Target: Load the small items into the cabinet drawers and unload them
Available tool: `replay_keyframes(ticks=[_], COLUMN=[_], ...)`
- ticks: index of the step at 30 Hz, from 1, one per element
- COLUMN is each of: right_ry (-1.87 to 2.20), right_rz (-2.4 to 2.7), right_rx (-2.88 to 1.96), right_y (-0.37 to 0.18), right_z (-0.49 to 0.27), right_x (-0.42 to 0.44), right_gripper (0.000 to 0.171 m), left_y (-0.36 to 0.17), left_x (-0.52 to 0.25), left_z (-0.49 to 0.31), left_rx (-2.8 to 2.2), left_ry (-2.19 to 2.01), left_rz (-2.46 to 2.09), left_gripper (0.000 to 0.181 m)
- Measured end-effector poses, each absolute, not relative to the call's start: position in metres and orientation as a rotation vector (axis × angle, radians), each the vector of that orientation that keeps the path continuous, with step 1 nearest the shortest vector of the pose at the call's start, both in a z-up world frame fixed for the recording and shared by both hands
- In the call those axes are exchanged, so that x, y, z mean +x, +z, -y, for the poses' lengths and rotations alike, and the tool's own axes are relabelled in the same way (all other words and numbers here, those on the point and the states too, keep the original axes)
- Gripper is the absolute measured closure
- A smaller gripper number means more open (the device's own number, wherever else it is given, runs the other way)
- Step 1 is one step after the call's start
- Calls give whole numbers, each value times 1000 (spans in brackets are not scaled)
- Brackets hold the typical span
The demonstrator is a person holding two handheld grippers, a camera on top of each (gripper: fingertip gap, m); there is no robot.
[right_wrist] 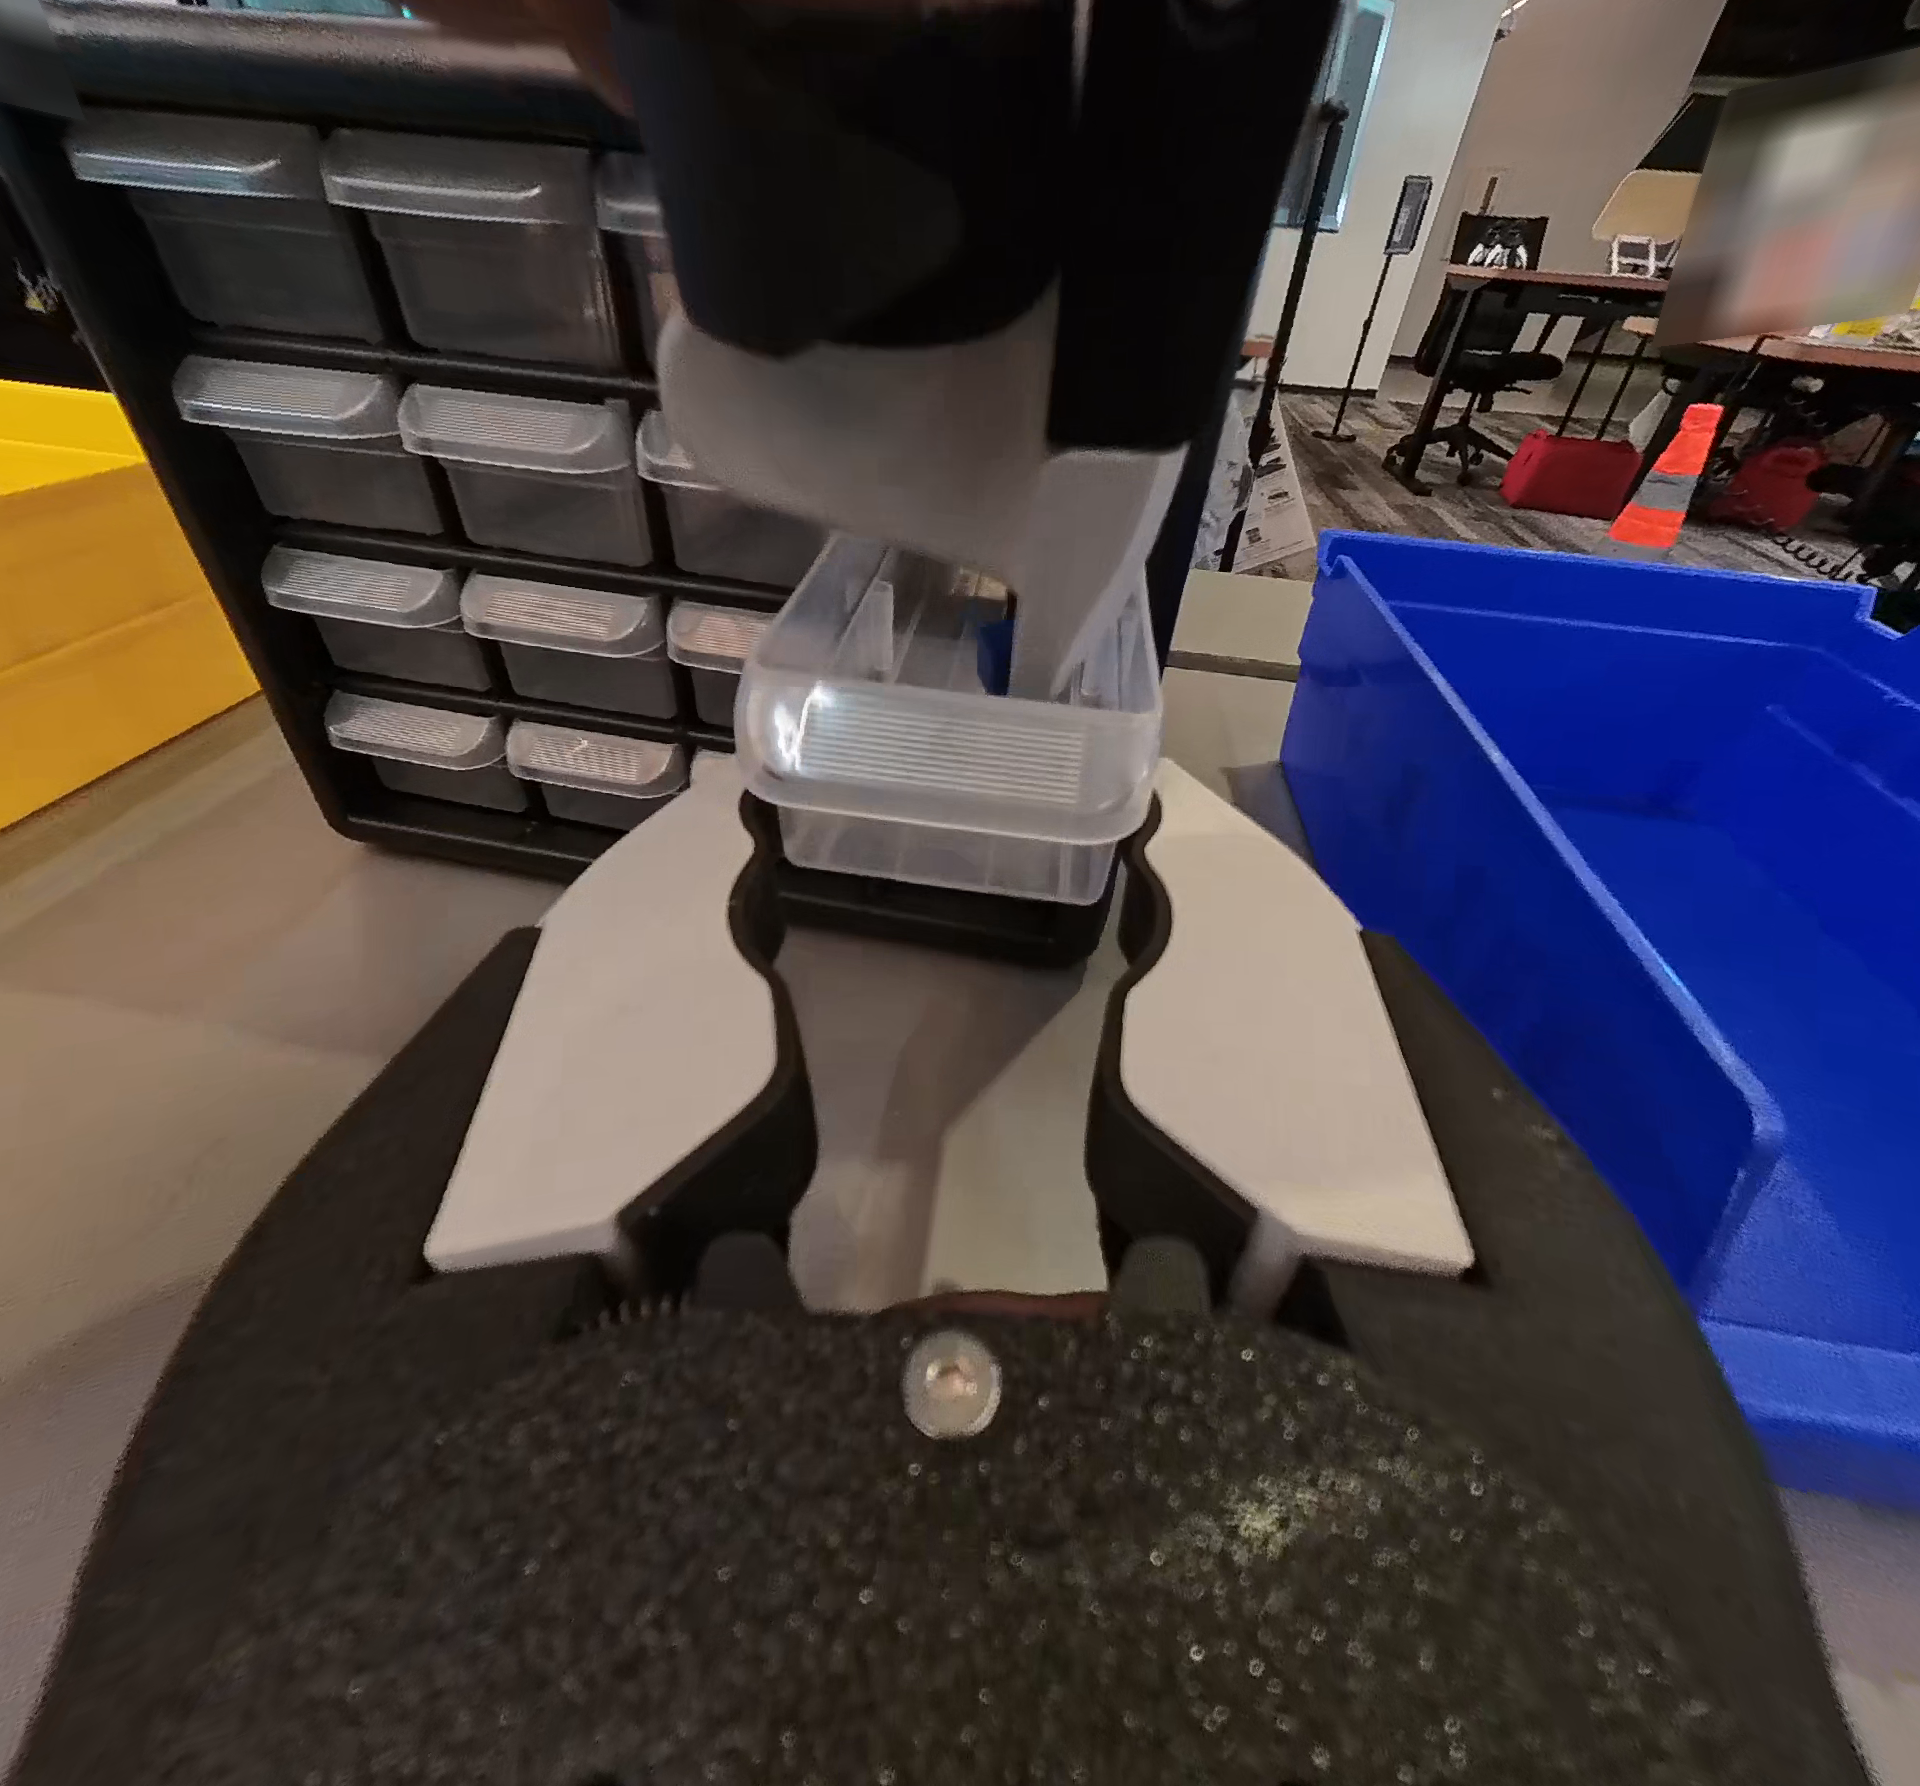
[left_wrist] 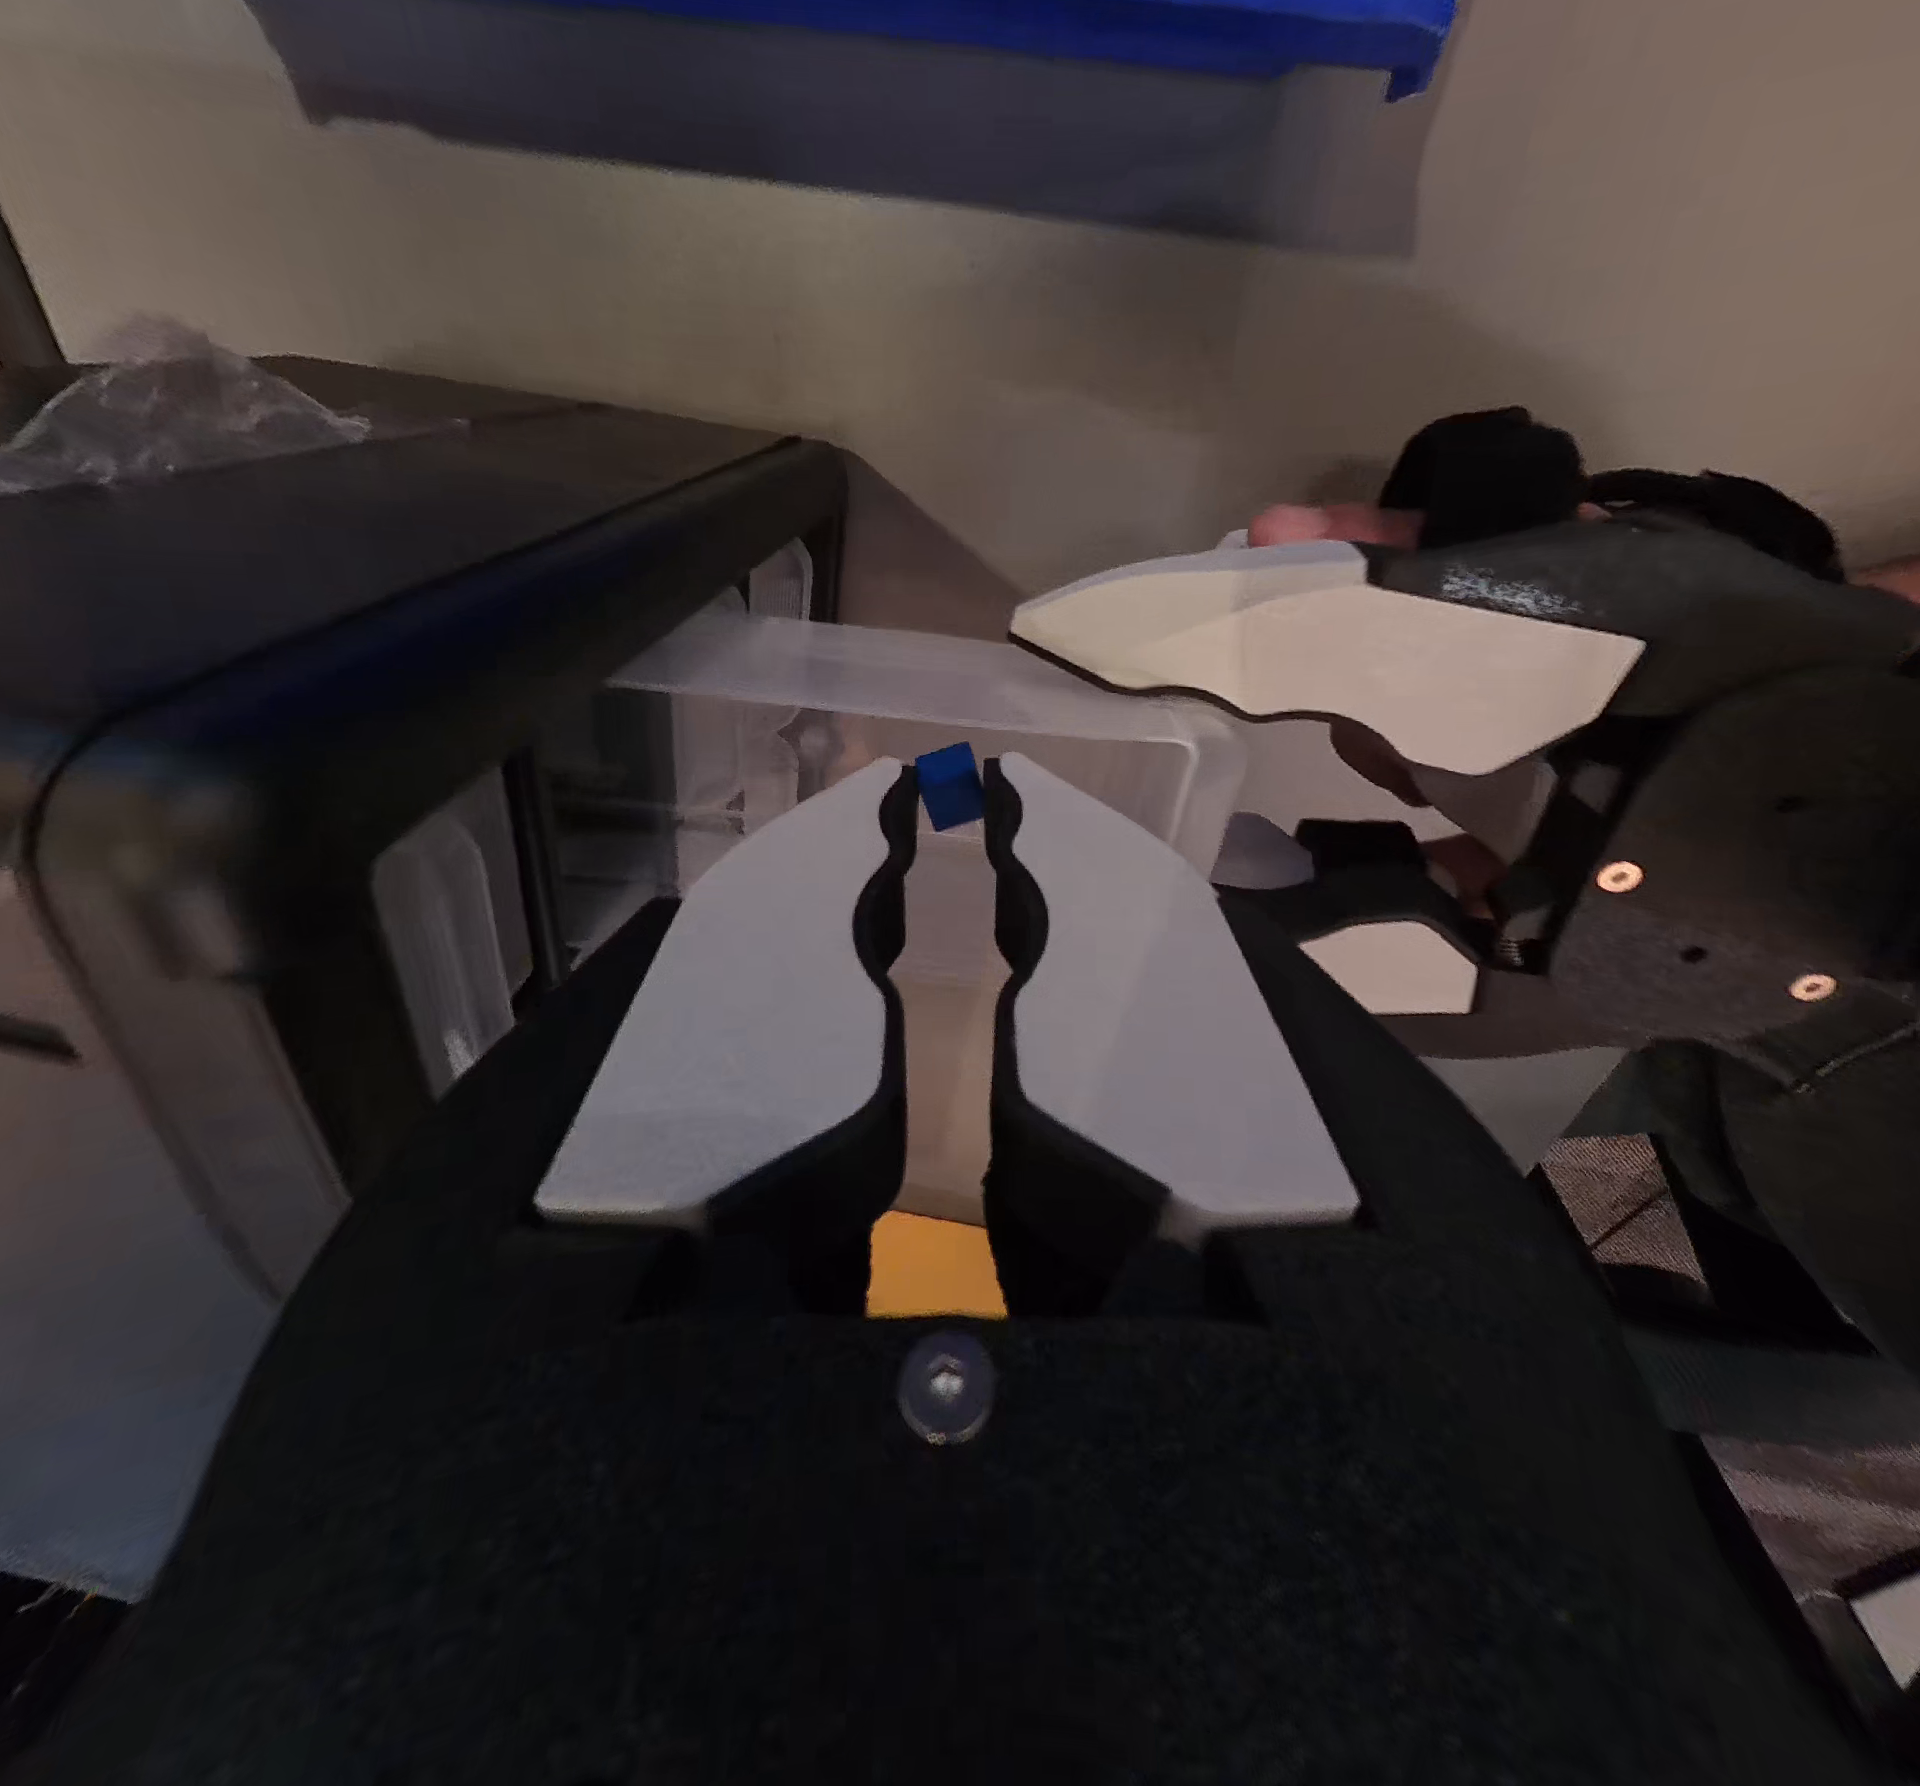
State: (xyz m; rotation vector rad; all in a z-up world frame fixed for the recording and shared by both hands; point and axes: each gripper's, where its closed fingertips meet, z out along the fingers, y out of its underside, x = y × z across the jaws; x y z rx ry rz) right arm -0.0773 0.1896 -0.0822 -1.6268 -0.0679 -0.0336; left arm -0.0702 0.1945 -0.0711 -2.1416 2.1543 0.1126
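The left gripper (left_wrist: 948,780) pinches a small blue cube (left_wrist: 948,784) above the pulled-out clear drawer (right_wrist: 945,760). The right gripper (right_wrist: 940,863) clasps that drawer's front. Releasing low, inside its walls, seems wisest.

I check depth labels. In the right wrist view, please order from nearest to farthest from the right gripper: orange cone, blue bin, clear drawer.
1. Clear drawer, between the right gripper tips.
2. Blue bin, on the right.
3. Orange cone, far back on the right.
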Motion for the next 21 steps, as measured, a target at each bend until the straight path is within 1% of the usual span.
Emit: replay_keyframes(ticks=[13,17,21], right_ry=[-35,-34,-36], right_rz=[70,70,72], right_rx=[-1629,-1629,-1628], right_y=[-82,-82,-82], right_z=[-189,-189,-190], right_x=[-77,-77,-77], right_gripper=[108,108,108], left_y=[-90,-84,-60], left_x=[-74,-77,-81], left_z=[-201,-204,-198], left_rx=[-2218,-2183,-2159], left_ry=[172,234,130], left_rz=[-2191,-2161,-2080], left_gripper=[170,153,150])
